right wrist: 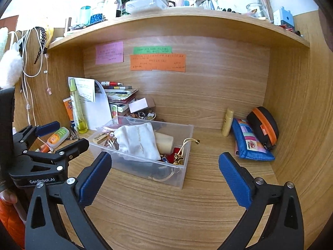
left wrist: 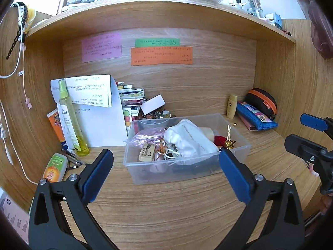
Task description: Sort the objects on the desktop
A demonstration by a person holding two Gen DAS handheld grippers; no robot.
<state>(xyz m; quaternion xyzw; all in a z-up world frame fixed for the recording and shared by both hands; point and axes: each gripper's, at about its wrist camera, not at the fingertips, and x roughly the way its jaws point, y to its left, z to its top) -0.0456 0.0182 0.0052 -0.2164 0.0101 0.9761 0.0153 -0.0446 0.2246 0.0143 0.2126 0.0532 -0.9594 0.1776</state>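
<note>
A clear plastic box (left wrist: 239, 134) (right wrist: 188, 143) sits mid-desk, holding a white cloth pouch (left wrist: 187, 138) (right wrist: 138, 140), a pink cord, a wooden tag and gold trinkets. My left gripper (left wrist: 165, 159) is open and empty just in front of the box; it also shows at the left of the right wrist view (right wrist: 62, 133). My right gripper (right wrist: 164, 162) is open and empty, to the right front of the box; it shows at the right edge of the left wrist view (left wrist: 301, 130). A blue pouch (right wrist: 249, 141), a black-orange case (right wrist: 263, 125) and a small yellow bottle (right wrist: 227, 121) lie at the right rear.
A tall yellow spray bottle (left wrist: 69, 116), an orange tube (left wrist: 57, 128), a small orange-label bottle (left wrist: 55, 167), papers and stacked booklets (left wrist: 130, 98) crowd the left rear corner. Wooden walls close the desk on three sides, with a loaded shelf (left wrist: 145, 4) above. Cables hang at left.
</note>
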